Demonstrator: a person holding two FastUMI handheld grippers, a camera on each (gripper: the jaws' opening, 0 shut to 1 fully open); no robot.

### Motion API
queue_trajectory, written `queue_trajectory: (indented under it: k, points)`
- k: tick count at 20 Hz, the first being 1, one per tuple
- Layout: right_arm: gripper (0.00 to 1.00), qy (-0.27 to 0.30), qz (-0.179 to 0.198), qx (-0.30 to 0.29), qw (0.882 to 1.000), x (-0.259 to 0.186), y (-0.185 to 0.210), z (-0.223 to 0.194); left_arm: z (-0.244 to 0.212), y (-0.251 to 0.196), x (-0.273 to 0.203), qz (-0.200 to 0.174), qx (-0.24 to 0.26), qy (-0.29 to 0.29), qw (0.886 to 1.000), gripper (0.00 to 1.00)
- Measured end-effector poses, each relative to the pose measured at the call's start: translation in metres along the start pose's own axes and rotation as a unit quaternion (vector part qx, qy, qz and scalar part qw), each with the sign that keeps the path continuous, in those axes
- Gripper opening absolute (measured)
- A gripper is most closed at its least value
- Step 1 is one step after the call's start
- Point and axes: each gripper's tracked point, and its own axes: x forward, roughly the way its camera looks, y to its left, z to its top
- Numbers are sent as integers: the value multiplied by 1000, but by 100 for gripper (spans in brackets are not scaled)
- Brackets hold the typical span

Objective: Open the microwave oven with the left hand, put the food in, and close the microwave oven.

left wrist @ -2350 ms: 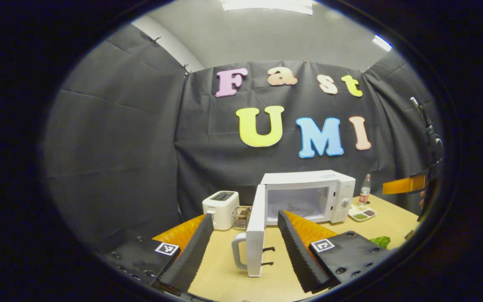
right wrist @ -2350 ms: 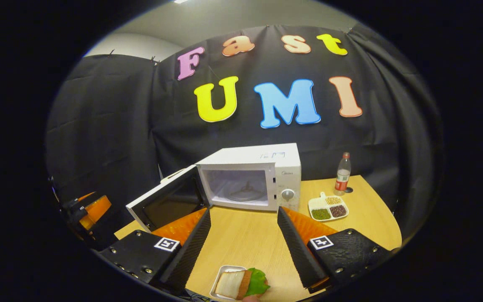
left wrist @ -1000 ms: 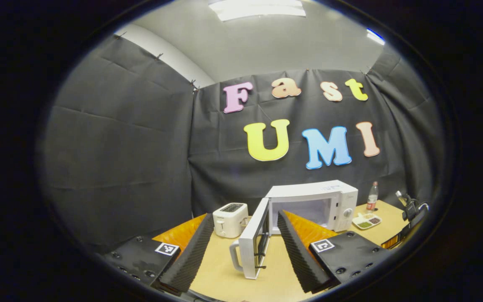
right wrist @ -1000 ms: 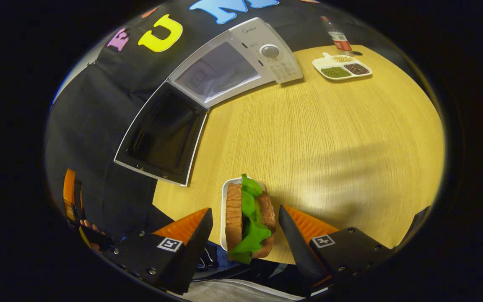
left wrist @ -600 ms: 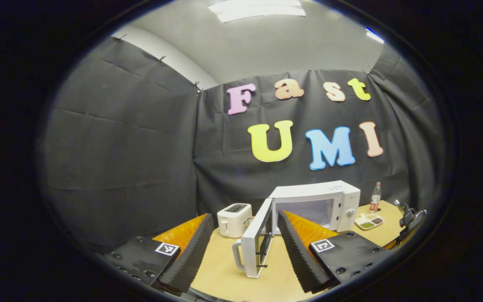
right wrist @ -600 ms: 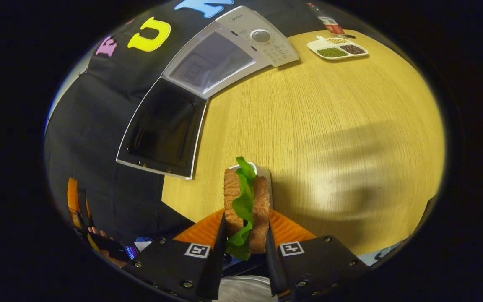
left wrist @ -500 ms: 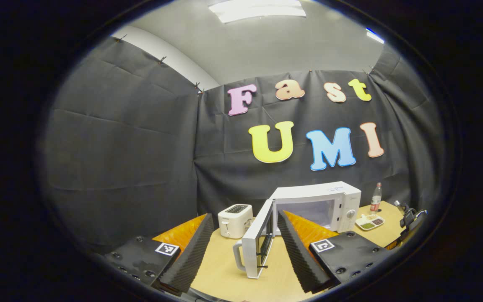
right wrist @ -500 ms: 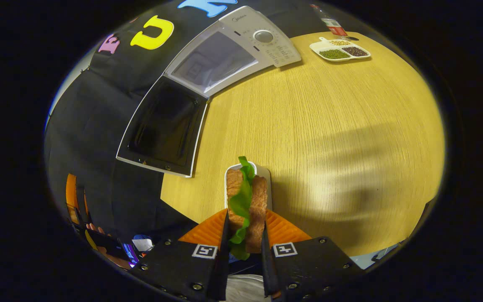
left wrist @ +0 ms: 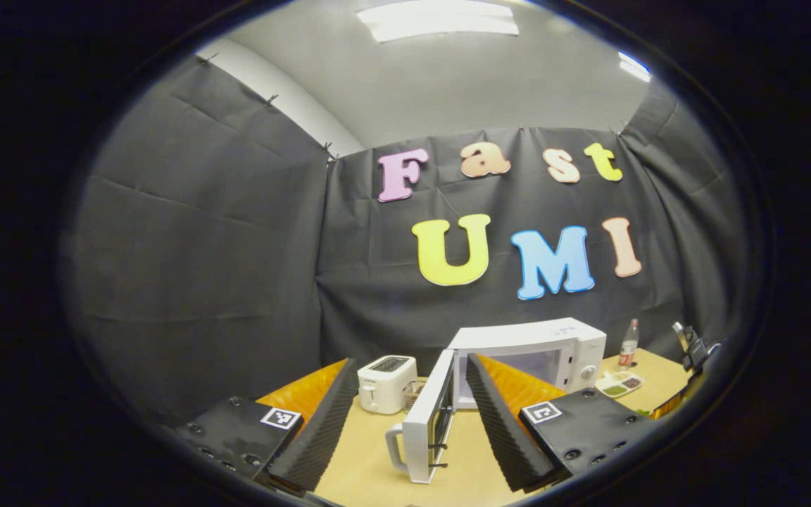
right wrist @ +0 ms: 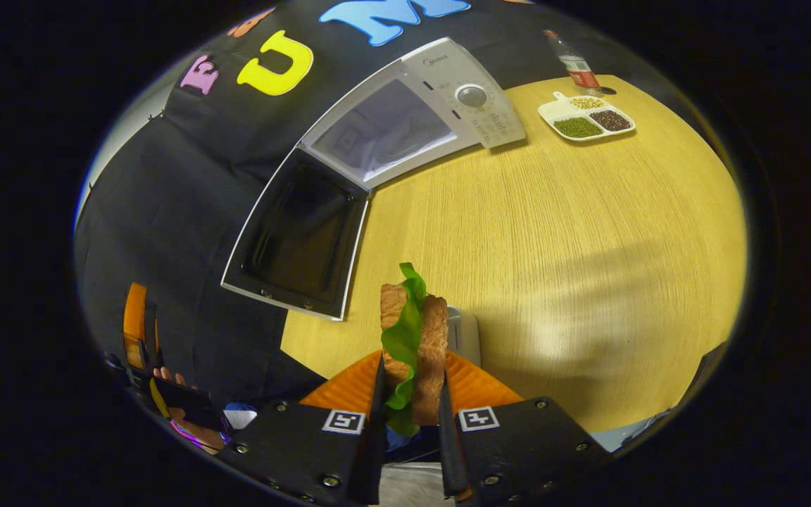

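Toasted-bread sandwich with ruffled green lettuce clamped in right gripper, left gripper spread wide, white boxy microwave door ajar

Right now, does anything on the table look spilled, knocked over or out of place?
Nothing stands out. The microwave door hangs open, as the task needs. The right gripper pinches the sandwich above its small tray. The bottle stands upright beside the divided dish.
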Motion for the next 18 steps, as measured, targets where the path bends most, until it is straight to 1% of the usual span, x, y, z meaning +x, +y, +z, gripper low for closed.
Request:
queue_trajectory:
  k: [4,9,14,18]
  points:
    - [34,-42,4,-15,999,7,29,32,-3,11,28,-11,-5,-2,1000,100]
    - [34,-85,-2,-17,996,31,54,69,-9,33,57,-19,-5,-1,1000,100]
    - [34,-126,-5,-17,992,62,73,102,-16,61,85,-18,-6,4,1000,100]
    - [34,-166,-8,-18,986,87,86,136,-21,87,101,-11,-3,8,1000,100]
